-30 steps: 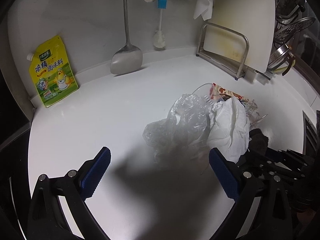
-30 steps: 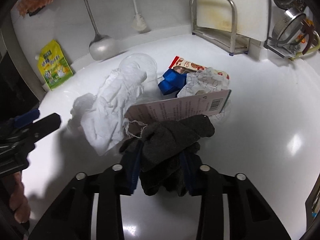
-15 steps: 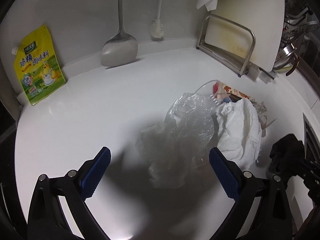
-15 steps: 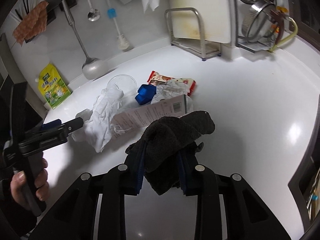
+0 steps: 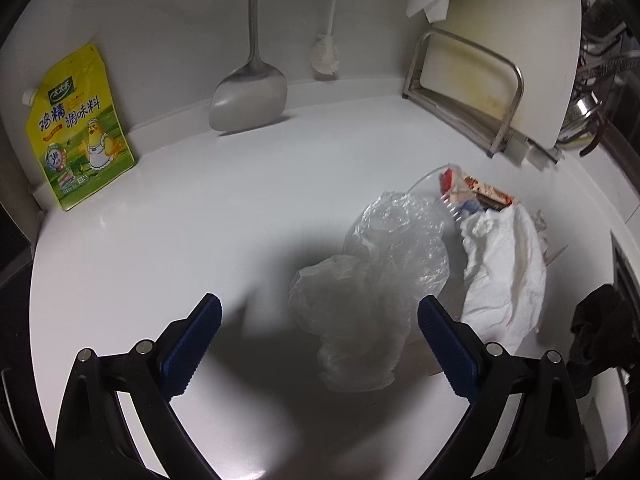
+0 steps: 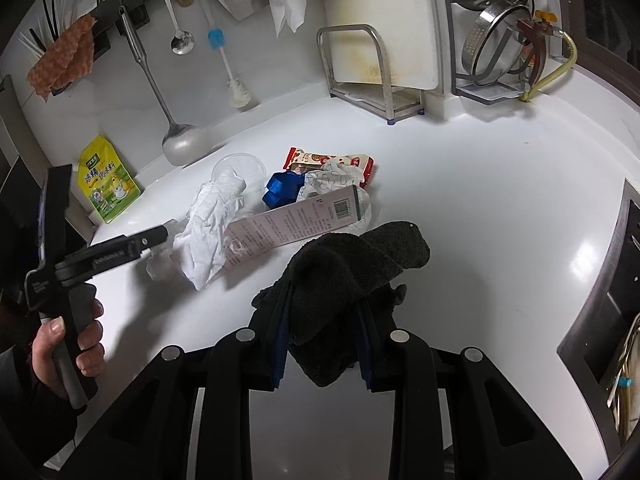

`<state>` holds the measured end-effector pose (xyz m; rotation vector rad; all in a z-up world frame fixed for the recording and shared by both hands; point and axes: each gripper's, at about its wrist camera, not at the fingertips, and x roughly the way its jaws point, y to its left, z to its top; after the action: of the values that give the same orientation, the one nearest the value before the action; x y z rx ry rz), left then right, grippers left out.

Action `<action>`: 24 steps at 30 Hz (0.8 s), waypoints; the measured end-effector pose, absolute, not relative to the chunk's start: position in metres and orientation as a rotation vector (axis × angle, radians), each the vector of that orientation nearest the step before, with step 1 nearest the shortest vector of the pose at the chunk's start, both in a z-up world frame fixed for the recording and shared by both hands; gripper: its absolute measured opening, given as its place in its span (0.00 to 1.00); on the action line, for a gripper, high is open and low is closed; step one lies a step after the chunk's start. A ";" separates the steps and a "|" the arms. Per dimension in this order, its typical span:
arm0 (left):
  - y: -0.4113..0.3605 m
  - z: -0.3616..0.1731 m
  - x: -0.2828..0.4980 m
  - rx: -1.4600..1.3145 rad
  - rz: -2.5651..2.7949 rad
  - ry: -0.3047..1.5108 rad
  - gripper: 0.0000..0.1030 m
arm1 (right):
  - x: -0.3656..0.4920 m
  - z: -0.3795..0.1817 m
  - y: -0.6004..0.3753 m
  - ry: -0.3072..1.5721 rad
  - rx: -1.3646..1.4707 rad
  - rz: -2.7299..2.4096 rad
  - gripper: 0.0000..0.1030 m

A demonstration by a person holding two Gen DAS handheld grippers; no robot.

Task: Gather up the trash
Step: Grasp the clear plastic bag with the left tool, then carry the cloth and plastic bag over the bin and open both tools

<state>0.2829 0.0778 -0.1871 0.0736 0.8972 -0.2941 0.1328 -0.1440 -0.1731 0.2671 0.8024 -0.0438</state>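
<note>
I am gripping a dark sock [image 6: 352, 264] between the blue pads of my right gripper [image 6: 324, 344]; my jaws have just been closing a little on it, and the sock is bunched between them, draping over their tips and hanging clear above the white countertop [image 6: 480, 208]. My left gripper [image 5: 320, 344] is standing wide apart with nothing between its fingers [image 5: 192, 336], pointing down at a crumpled clear plastic bag [image 5: 376, 280] lying on the countertop just ahead of the pads. Just beside that bag, on its far right side, a crumpled white paper towel [image 5: 504, 268] is lying, touching it. In the right wrist view the rest of the trash pile is sitting near the middle of the countertop: a long printed card with a barcode [image 6: 296, 220] leaning against the paper towel, a blue ribbon [image 6: 280, 192], a clear plastic cup [image 6: 240, 168], a red and white snack wrapper [image 6: 332, 160] and a scribbled paper wad [image 6: 336, 184], all bunched together and touching. At the back edge of the countertop a yellow seasoning pouch [image 5: 78, 128] is leaning against the wall near the left corner, a metal spatula [image 5: 252, 92] and a bottle brush [image 5: 326, 56] are hanging down to it, and a white cutting board [image 5: 516, 40] is standing in a metal rack [image 5: 464, 104] toward the right. A hand [image 6: 68, 344] is holding the left gripper's handle.
</note>
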 end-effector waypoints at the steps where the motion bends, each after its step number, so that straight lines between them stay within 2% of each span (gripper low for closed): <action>1: 0.076 -0.190 0.284 0.085 -0.290 0.903 0.93 | 0.132 -0.173 -0.144 0.802 0.269 -0.045 0.27; 3: 0.073 -0.195 0.286 0.095 -0.293 0.916 0.91 | 0.130 -0.173 -0.144 0.803 0.268 -0.047 0.27; 4: 0.072 -0.197 0.287 0.099 -0.292 0.918 0.86 | 0.129 -0.173 -0.144 0.804 0.267 -0.047 0.27; 6: 0.069 -0.199 0.288 0.105 -0.300 0.925 0.71 | 0.126 -0.172 -0.144 0.806 0.264 -0.049 0.27; 7: 0.068 -0.199 0.289 0.109 -0.301 0.927 0.59 | 0.125 -0.173 -0.144 0.807 0.264 -0.050 0.27; 11: 0.067 -0.197 0.288 0.109 -0.313 0.917 0.36 | 0.120 -0.173 -0.145 0.812 0.262 -0.050 0.27; 13: 0.069 -0.192 0.285 0.114 -0.305 0.903 0.30 | 0.116 -0.173 -0.144 0.813 0.260 -0.047 0.27; 17: 0.077 -0.177 0.270 0.127 -0.279 0.863 0.25 | 0.110 -0.172 -0.144 0.813 0.262 -0.032 0.27; 24: 0.092 -0.147 0.224 0.105 -0.250 0.833 0.24 | 0.097 -0.168 -0.141 0.822 0.245 0.018 0.27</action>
<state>0.2243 0.0919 -0.1474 0.1051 0.8333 -0.2499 0.0968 -0.1414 -0.1685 0.2447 0.8223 0.0179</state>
